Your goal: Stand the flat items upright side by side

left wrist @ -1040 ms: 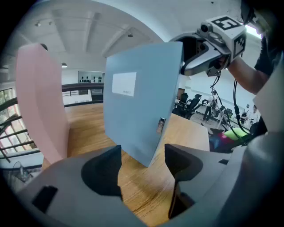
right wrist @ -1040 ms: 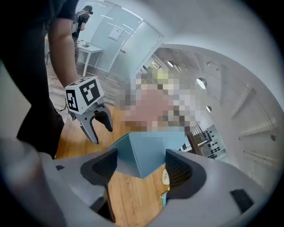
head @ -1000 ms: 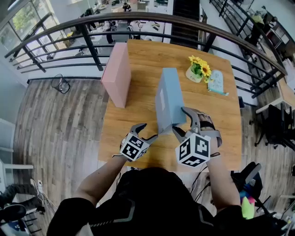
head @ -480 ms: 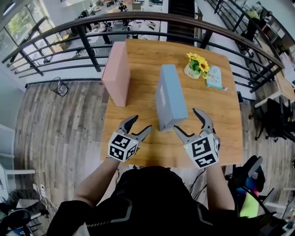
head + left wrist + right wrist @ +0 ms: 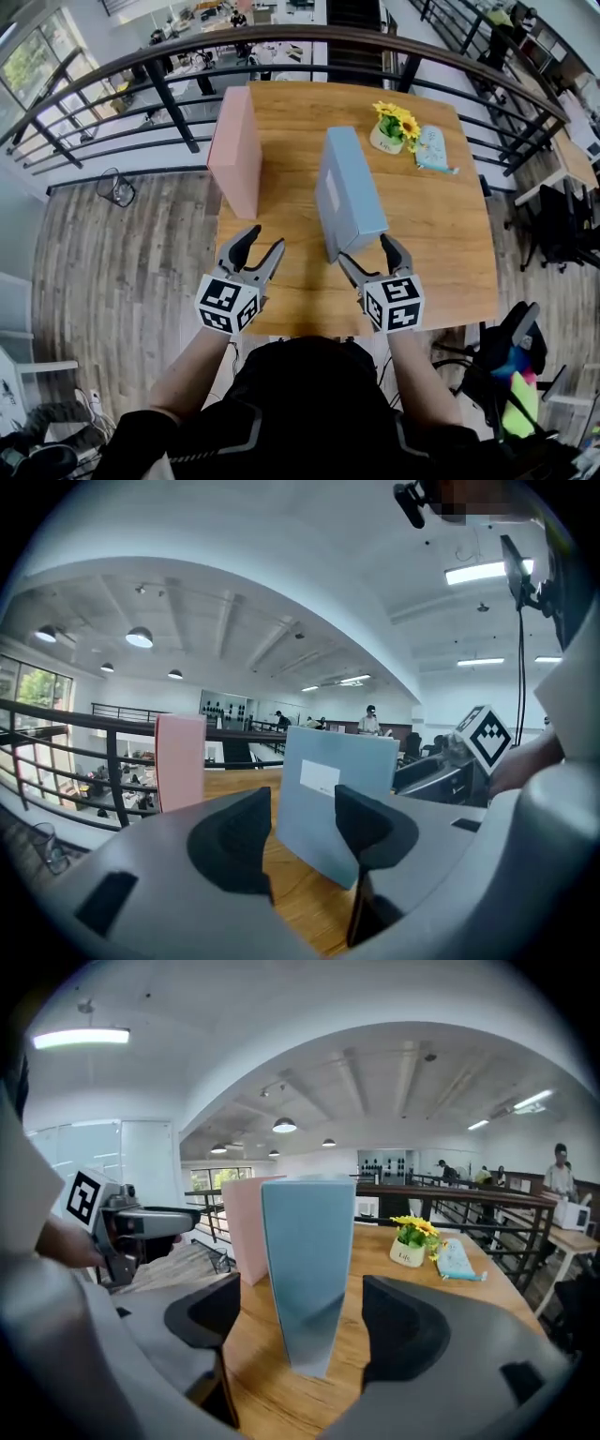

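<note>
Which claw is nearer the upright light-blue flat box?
Right. The right claw faces the near end of the light-blue flat box, jaws just opened wider, gripping nothing. The left claw hangs off to the box's left, jaws just narrowed, nothing between them.

The table (image 5: 450, 234) before me is wood, warm brown with a visible grain and a smooth, slightly satin finish. The blue box (image 5: 352, 187) and the pink box (image 5: 239, 150) look like matt cardboard, and the blue one carries a white paper label (image 5: 321, 776). My left gripper (image 5: 265, 239) and right gripper (image 5: 366, 249) are matt grey plastic with matt black pads (image 5: 398, 1335). The left jaws have just been closing on nothing. The right jaws have just been opening, pads off the blue box between them. The railing (image 5: 173, 103) looks like dark painted metal. The floor (image 5: 122, 244) is grey-brown wood planks with a rough look.
</note>
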`<state>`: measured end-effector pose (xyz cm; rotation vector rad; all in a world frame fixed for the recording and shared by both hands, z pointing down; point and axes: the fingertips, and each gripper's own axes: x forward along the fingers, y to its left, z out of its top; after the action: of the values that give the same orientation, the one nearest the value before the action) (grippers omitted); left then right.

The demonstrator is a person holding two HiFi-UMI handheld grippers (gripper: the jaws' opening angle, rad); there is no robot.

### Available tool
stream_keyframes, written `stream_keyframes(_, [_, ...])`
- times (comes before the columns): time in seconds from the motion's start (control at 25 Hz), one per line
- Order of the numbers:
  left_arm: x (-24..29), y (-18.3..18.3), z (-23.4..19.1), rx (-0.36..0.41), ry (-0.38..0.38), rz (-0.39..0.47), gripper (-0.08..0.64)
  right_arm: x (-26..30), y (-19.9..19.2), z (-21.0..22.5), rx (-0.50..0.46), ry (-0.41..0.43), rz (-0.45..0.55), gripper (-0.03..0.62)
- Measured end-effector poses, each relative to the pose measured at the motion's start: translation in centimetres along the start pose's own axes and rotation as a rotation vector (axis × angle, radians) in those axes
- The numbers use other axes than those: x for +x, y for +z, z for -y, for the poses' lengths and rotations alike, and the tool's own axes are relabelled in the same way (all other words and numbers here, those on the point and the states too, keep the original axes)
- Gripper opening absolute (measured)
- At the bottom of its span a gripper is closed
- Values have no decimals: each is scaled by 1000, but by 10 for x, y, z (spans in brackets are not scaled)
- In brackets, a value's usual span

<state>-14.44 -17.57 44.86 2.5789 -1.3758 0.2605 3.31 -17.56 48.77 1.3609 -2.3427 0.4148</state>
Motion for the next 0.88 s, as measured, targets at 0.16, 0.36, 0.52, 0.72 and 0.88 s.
stream_keyframes(0.16, [-14, 1, -7, 46, -2, -5, 232, 15, -12, 5, 85, -66, -29, 391])
stream_keyframes(0.36, [-30, -2, -21, 52, 3, -1, 232, 29, -21, 12, 141, -100, -55, 372])
stream_keyframes(0.52, [-42, -8, -36, 39, 24, 2, 232, 33, -20, 9, 158, -110, -49, 298])
stream_keyframes(0.72, [-55, -12, -53, 29, 58, 9, 229, 50, -12, -3, 181, -100, -51, 295])
stream_keyframes(0.88, [-67, -14, -63, 48, 84, 9, 229, 73, -1, -20, 177, -75, -68, 294])
